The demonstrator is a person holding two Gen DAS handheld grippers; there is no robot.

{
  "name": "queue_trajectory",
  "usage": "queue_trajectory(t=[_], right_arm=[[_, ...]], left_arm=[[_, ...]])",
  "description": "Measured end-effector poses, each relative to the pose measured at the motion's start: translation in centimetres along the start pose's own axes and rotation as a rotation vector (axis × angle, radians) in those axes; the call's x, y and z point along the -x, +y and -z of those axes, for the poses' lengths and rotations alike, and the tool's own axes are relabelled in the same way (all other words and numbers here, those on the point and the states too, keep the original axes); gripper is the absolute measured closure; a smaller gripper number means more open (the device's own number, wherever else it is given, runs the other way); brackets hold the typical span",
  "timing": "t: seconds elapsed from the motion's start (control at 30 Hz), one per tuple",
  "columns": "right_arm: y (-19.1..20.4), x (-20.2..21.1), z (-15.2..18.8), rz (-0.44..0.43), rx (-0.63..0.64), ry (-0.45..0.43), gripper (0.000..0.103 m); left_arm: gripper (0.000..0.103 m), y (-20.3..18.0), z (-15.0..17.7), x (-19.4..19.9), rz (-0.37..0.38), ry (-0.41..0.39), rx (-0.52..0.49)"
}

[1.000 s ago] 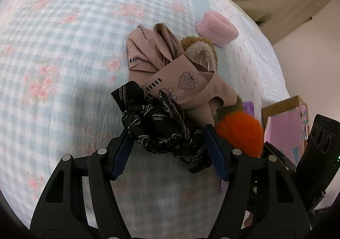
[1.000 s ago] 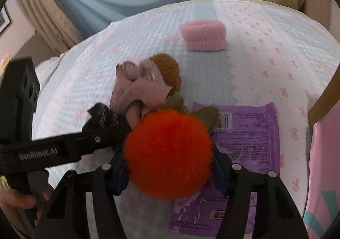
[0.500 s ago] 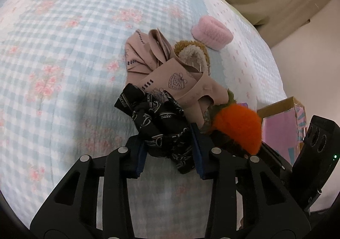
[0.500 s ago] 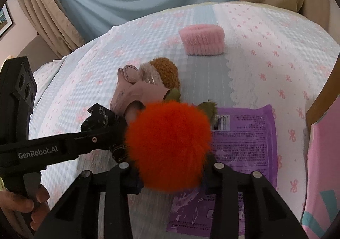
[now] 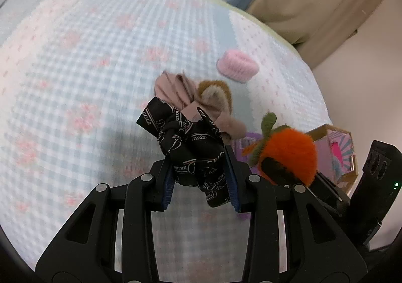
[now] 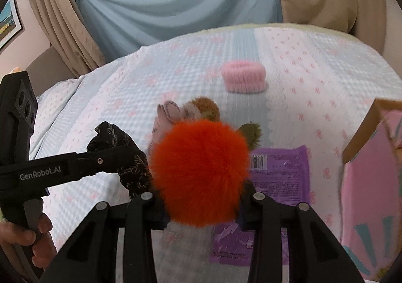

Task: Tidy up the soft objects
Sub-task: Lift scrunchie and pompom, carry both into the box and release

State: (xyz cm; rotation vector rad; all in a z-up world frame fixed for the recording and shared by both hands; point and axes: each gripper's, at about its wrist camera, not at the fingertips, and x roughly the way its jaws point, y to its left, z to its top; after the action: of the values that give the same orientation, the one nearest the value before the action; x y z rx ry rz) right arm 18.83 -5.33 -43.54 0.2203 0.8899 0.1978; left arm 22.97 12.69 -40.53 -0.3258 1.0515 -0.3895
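Left wrist view: your left gripper is closed on the black printed scarf, whose knotted bulk stands up from between the blue pads, clear of the bed. Just to its right, your right gripper clamps the orange pompom, green stalk pointing away from you. Beyond both loads, near the middle of the bed, lie the dusty-pink cloth and the brown plush piece, touching. Farther off, toward the far right edge, sits the pink ribbed roll. A pink box stands at the near right edge, beside a purple packet; it is probably the destination, and lies nearer your right gripper.
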Motion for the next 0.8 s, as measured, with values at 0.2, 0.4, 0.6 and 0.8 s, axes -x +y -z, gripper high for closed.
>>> queue_trajectory(t=[0.2,0.4,0.6,0.8], right_arm=[[1.1,4.7,-2.0,0.025,0.007,-0.041,0.068],[2.3,11.5,-4.8,0.043,0.000,-0.094,0.068],[1.6,19.1,-7.0,0.056,-0.044,-0.141,0.068],[-1.5,26.9,-8.9,0.111,-0.050,-0.171,0.068]], left_arm=[[0.071,-2.8,-1.6,4.7,-0.025,-0.050,-0.039],[0.071,-6.8,-3.0,10.2,-0.043,-0.105,-0.074],[0.071,-12.3,-3.5,14.7,-0.056,-0.150,-0.088],[0.071,-19.4,-2.7,16.6,-0.052,-0.151,-0.129]])
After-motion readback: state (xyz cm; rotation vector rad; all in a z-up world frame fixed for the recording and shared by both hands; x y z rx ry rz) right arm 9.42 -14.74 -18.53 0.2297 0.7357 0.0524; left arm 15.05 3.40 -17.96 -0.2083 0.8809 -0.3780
